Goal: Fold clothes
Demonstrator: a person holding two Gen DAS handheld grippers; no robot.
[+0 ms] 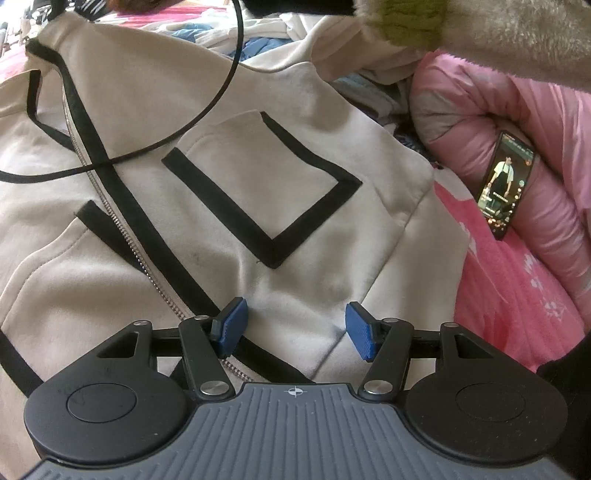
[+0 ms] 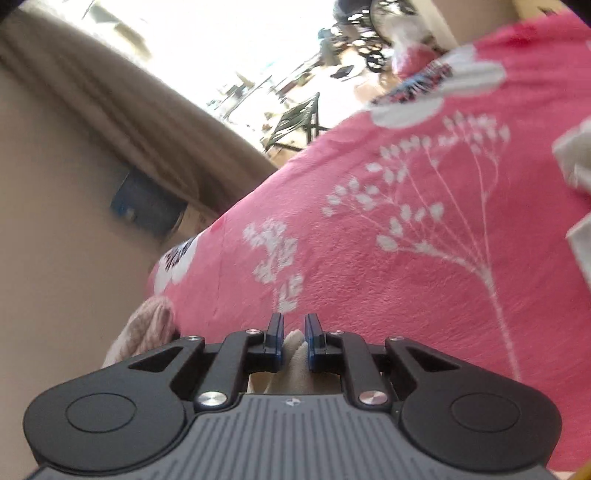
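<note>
A cream zip-up jacket (image 1: pixel 258 177) with black trim and a silver zipper lies spread on the bed and fills the left wrist view. My left gripper (image 1: pixel 295 326) stands open just over its lower front. Its blue pads (image 1: pixel 232 325) sit wide apart on either side of a patch of cloth and pinch nothing. In the right wrist view my right gripper (image 2: pixel 294 328) is shut on a fold of cream fabric (image 2: pixel 293 350), which bunches up between the narrow pads. Beyond it lies the pink floral sheet (image 2: pixel 406 221).
A lit phone (image 1: pixel 506 184) leans on a rolled pink quilt (image 1: pixel 517 129) at the right. A black cable (image 1: pixel 221 92) loops across the jacket. More clothes are piled at the back (image 1: pixel 266 33). A fuzzy sleeve (image 1: pixel 498 33) crosses the top right. A beige curtain (image 2: pixel 110 110) hangs left of the bed.
</note>
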